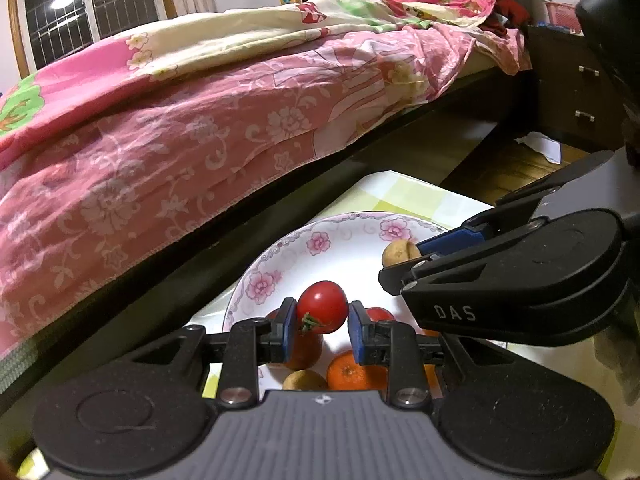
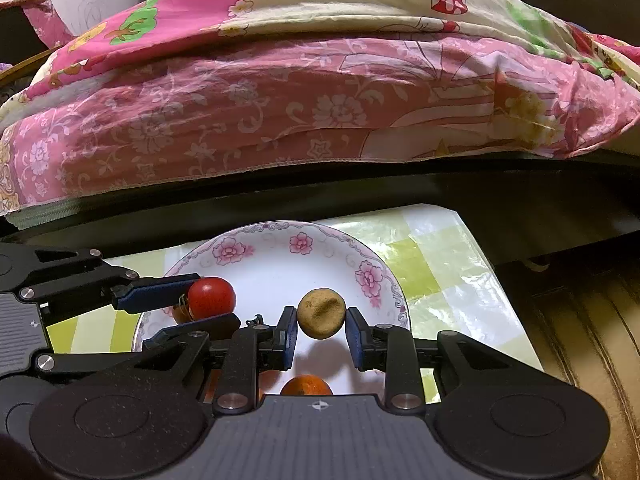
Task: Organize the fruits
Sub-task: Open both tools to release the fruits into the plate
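Note:
A white plate with pink flowers sits on a green-checked table. My left gripper is shut on a red tomato and holds it above the plate; it also shows in the right wrist view. My right gripper is shut on a brown kiwi over the plate; the kiwi also shows in the left wrist view. On the plate lie an orange, another kiwi and more red fruit, partly hidden.
A bed with a pink floral quilt and its dark frame run just behind the table. A dark nightstand stands at the right. The table's right edge drops to the wooden floor.

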A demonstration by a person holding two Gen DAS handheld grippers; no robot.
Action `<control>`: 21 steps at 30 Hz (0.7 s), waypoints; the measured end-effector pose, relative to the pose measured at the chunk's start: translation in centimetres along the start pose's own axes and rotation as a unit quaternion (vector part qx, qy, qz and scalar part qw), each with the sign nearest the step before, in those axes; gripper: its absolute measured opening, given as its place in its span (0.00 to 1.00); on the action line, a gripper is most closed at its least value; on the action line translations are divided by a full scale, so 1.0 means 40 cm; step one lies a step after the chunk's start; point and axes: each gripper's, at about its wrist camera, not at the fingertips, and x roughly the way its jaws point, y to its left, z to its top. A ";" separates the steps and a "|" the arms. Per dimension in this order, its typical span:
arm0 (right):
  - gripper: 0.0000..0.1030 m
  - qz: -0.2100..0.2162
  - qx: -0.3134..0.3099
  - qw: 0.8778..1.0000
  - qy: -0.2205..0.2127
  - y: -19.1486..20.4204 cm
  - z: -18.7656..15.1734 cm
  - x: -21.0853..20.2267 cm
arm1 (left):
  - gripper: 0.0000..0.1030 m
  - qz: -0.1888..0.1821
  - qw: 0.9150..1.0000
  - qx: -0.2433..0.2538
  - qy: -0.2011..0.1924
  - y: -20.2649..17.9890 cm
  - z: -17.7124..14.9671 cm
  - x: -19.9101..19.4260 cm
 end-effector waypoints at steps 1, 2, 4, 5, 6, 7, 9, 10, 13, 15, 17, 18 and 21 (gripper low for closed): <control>0.24 0.001 0.001 1.000 0.000 0.000 0.000 0.002 | 0.35 -0.001 1.000 -0.001 0.000 0.001 0.001 0.001; 0.24 0.002 0.001 1.000 -0.001 0.000 0.001 0.004 | 0.36 -0.003 1.000 -0.002 0.000 0.001 0.002 0.001; 0.24 0.003 0.001 1.000 -0.001 0.000 0.001 0.006 | 0.38 -0.002 1.000 -0.003 0.000 0.002 0.002 0.001; 0.25 0.001 0.001 1.000 -0.003 0.000 0.001 0.006 | 0.39 -0.003 1.000 -0.004 -0.001 0.003 0.002 0.002; 0.26 0.001 0.002 1.000 -0.003 -0.002 0.001 0.006 | 0.39 -0.004 1.000 -0.006 -0.002 0.005 0.003 0.002; 0.26 0.001 0.004 1.000 -0.003 -0.004 0.002 0.006 | 0.40 -0.005 1.000 -0.008 -0.002 0.006 0.004 0.003; 0.29 -0.001 0.005 1.000 -0.005 -0.008 0.001 0.006 | 0.40 -0.004 1.000 -0.009 -0.002 0.007 0.004 0.002; 0.29 -0.001 0.006 1.000 -0.005 -0.010 0.002 0.007 | 0.40 -0.003 1.000 -0.010 -0.002 0.008 0.004 0.001; 0.29 -0.002 0.009 1.000 -0.009 -0.012 0.005 0.008 | 0.40 -0.002 1.000 -0.013 -0.001 0.012 0.004 -0.003; 0.29 -0.003 0.010 1.000 -0.014 -0.012 0.008 0.002 | 0.40 0.000 1.000 -0.017 0.000 0.015 0.005 -0.007; 0.29 -0.004 0.014 1.000 -0.020 -0.016 0.012 -0.008 | 0.40 0.001 1.000 -0.024 0.001 0.020 0.006 -0.015; 0.29 -0.004 0.017 1.000 -0.022 -0.018 0.014 -0.015 | 0.40 0.001 1.000 -0.027 0.000 0.022 0.007 -0.019; 0.29 -0.004 0.032 0.999 -0.029 -0.026 0.020 -0.035 | 0.40 0.007 0.999 -0.033 -0.005 0.027 0.013 -0.041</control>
